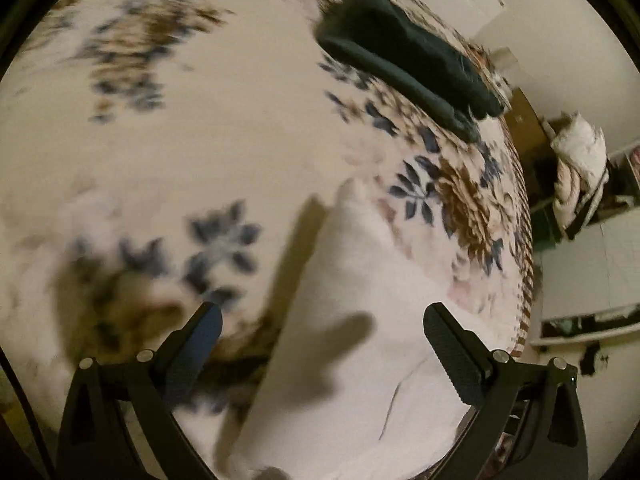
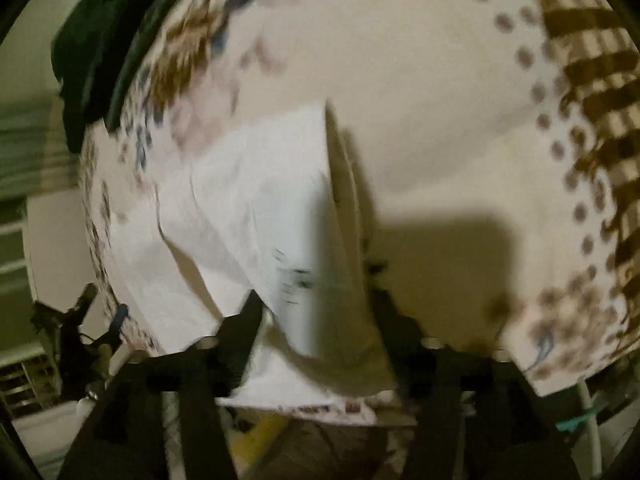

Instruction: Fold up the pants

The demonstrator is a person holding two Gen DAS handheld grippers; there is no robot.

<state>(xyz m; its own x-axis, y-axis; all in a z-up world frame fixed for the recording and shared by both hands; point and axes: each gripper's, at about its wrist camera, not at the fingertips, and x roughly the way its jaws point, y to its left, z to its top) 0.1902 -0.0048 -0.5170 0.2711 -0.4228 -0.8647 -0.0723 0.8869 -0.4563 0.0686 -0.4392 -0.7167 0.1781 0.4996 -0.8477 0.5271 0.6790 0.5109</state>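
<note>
White pants [image 1: 352, 320] lie on a floral bedspread [image 1: 224, 128], seen in the left wrist view between and beyond my fingers. My left gripper [image 1: 320, 320] is open above the cloth, touching nothing. In the right wrist view the white pants [image 2: 256, 208] lie partly folded, with one raised fold edge. My right gripper [image 2: 316, 304] is open, its fingers either side of a lifted part of the pants. The view is blurred.
A dark green folded garment [image 1: 404, 56] lies at the far edge of the bed, also in the right wrist view [image 2: 104, 48]. The bed edge with its brown checked border [image 2: 592, 92] is at right. Clutter and shelving [image 1: 580, 184] stand beyond the bed.
</note>
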